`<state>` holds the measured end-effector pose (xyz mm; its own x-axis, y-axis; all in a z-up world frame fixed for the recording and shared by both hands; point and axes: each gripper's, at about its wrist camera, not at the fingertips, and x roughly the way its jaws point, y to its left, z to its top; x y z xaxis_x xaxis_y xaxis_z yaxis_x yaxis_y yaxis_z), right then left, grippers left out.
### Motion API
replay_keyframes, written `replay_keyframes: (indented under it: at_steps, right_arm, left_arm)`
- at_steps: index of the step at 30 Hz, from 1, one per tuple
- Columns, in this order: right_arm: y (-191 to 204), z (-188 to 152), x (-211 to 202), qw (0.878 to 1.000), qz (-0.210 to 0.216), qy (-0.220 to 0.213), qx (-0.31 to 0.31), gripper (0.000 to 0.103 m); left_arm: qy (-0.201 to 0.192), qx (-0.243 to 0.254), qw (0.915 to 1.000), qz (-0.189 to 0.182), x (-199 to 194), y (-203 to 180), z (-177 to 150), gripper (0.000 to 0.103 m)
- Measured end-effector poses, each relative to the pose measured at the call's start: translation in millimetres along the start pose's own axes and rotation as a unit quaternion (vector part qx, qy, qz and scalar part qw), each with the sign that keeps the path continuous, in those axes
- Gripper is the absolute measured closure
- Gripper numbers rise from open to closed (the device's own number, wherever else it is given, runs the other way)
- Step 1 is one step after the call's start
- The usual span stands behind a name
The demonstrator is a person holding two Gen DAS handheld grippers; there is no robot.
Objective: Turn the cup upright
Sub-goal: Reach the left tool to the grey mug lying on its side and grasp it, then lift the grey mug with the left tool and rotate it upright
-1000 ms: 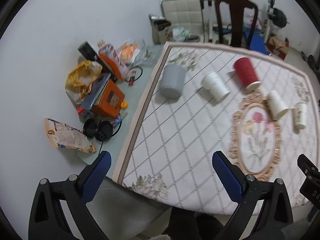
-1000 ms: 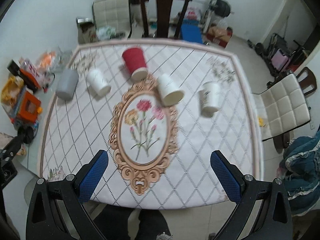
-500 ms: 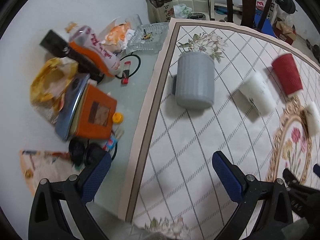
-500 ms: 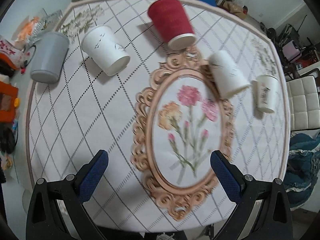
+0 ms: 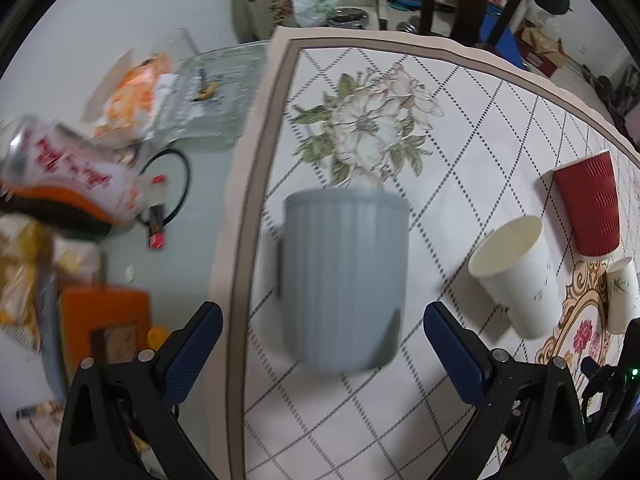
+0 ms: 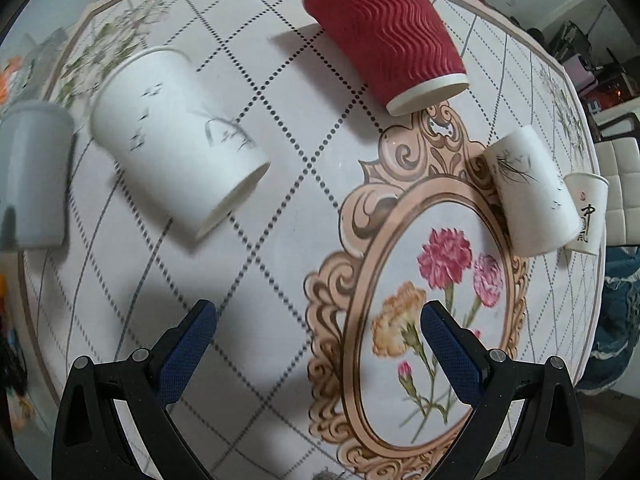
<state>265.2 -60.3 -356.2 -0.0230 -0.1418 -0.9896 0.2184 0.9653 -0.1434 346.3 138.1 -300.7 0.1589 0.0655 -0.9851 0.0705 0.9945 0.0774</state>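
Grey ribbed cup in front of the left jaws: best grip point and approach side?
Grip the grey ribbed cup across its mid-body, with the left gripper coming straight ahead from the near side. Its ribbed walls are nearly straight, it sits centred between the open jaws, and the handle-like tab on its left stays outside the grip.

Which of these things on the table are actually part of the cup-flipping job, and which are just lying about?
Job:
grey ribbed cup
left gripper, open
right gripper, open
red ripple cup
white paper cups

Lying about:
orange box
snack bag
black cable

On the worktop (image 6: pixel 280 264), five cups lie in a row; the ribbed cup (image 5: pixel 344 280) sits leftmost, beside the paper cup (image 6: pixel 176 140).
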Motion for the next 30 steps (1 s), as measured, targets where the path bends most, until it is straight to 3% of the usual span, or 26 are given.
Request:
replay_keyframes:
  at_steps: [8,9,10,17,23,30]
  right_arm:
    - [-5,20,14,1.0,-0.007,0.008,0.015,0.0]
    - [-6,22,15,1.0,-0.008,0.008,0.016,0.0]
    - [-6,23,15,1.0,-0.009,0.008,0.016,0.0]
    - [-16,39,15,1.0,-0.016,0.006,0.019,0.0]
    - [-12,30,7,1.0,-0.02,-0.001,0.024,0.0]
    - [-26,5,-14,0.999,-0.026,-0.014,0.024,0.0]
  left_arm:
    - [0.036,0.019,0.9991,-0.011,43,-10,26,0.009]
    - [0.039,0.022,0.999,-0.007,50,-10,28,0.019]
    - [0.042,0.023,0.9988,-0.01,55,-10,29,0.021]
    - [0.028,0.02,0.9993,-0.014,62,-7,32,0.022]
    - [0.019,0.016,0.9995,-0.017,48,3,20,0.022]
    - [0.01,0.018,0.9996,-0.02,-5,4,-29,0.022]
